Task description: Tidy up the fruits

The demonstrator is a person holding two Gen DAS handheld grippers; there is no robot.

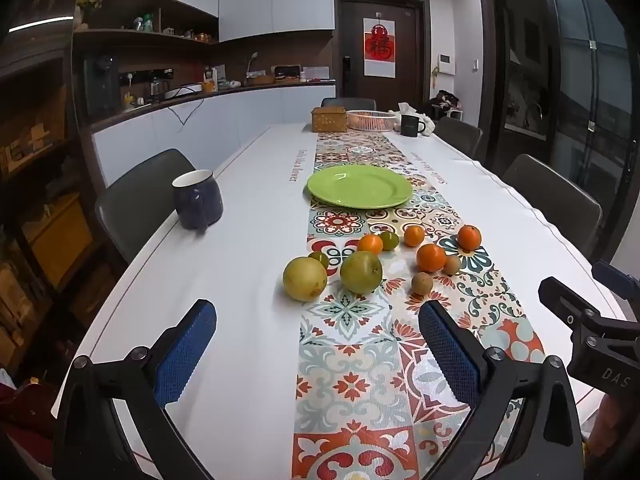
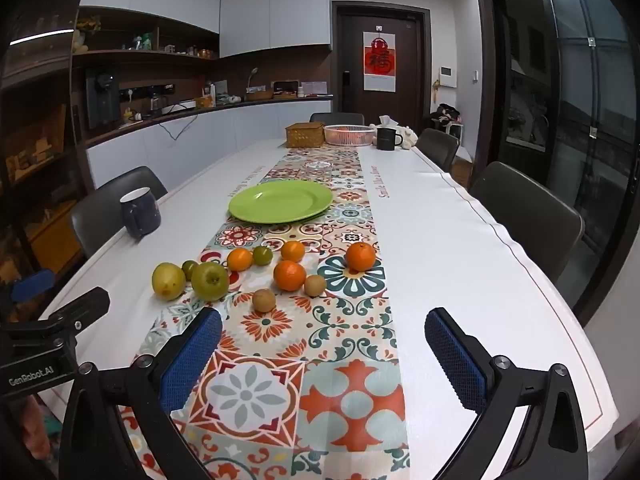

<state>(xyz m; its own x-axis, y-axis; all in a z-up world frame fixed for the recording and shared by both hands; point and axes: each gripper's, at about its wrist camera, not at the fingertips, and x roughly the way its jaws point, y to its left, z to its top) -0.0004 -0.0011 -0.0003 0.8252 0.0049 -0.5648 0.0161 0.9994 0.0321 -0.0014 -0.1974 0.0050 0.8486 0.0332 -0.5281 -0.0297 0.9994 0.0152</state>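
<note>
Fruit: ten or so pieces lie loose in a cluster on the patterned runner (image 2: 352,380) down the middle of the worktop (image 2: 460,240), between the near edge and the green plate (image 2: 280,201); none is on the plate yet.
Green plate: empty, further up the runner, well apart from the cluster; I'd guess it is where the fruit belongs.
Big pieces: a yellow-green pear (image 1: 305,279) just off the runner's left edge and a green apple (image 1: 361,271) beside it. They look heavy, firm and smooth; best taken across the widest part, from the sides, since a waxy skin may slip.
Oranges: four (image 2: 289,275) (image 2: 360,256) (image 2: 239,259) (image 2: 293,250), middle-sized, with a slightly yielding peel that should grip well; a gentle squeeze at the equator ought to do.
Small green ones: two (image 2: 263,255) (image 2: 189,269), one tucked behind and touching the pear and apple, awkward to reach until those are moved.
Small brown ones: two (image 2: 264,300) (image 2: 315,285), nearest the front; light, round, likely to roll if nudged.
Left gripper (image 1: 318,350): spread wide, nothing between its blue pads, hovering over the near end, short of the pear.
Right gripper (image 2: 322,356): also wide and empty, above the runner, short of the brown fruit.
Risk: everything here rolls, so a glancing touch could send a piece towards the worktop's edge.
</note>
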